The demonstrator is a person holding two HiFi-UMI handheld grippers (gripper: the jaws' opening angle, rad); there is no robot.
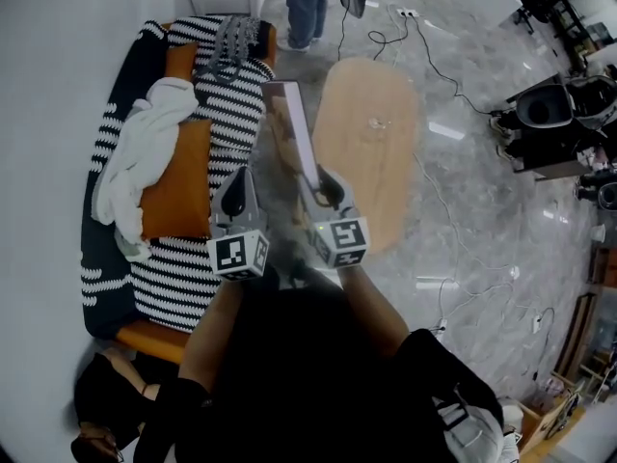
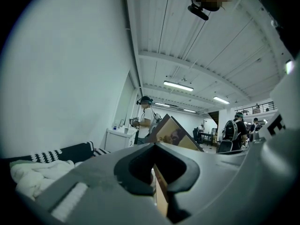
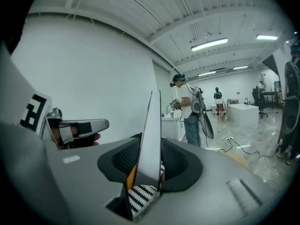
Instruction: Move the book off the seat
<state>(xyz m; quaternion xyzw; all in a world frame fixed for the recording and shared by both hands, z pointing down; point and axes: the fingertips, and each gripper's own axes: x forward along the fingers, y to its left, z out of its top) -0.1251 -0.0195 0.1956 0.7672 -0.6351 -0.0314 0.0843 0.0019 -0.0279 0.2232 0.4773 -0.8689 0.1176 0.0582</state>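
A thin book (image 1: 289, 128) stands on edge in the air over the sofa's right side, held at its near end by my right gripper (image 1: 323, 183), which is shut on it. In the right gripper view the book (image 3: 151, 139) rises straight up between the jaws of the right gripper (image 3: 151, 170). My left gripper (image 1: 236, 189) hovers just left of the book, jaws together and holding nothing. In the left gripper view the book (image 2: 176, 134) shows tilted beyond the tips of the left gripper (image 2: 154, 145). The left gripper (image 3: 77, 128) appears at the left of the right gripper view.
Below lies a sofa with a black-and-white striped blanket (image 1: 227, 114), an orange cushion (image 1: 178, 191) and a white cloth (image 1: 145, 152). An oval wooden table (image 1: 371, 143) stands to the right on the glossy floor, with cables (image 1: 434, 66) trailing nearby. A person (image 1: 308, 3) stands beyond the sofa.
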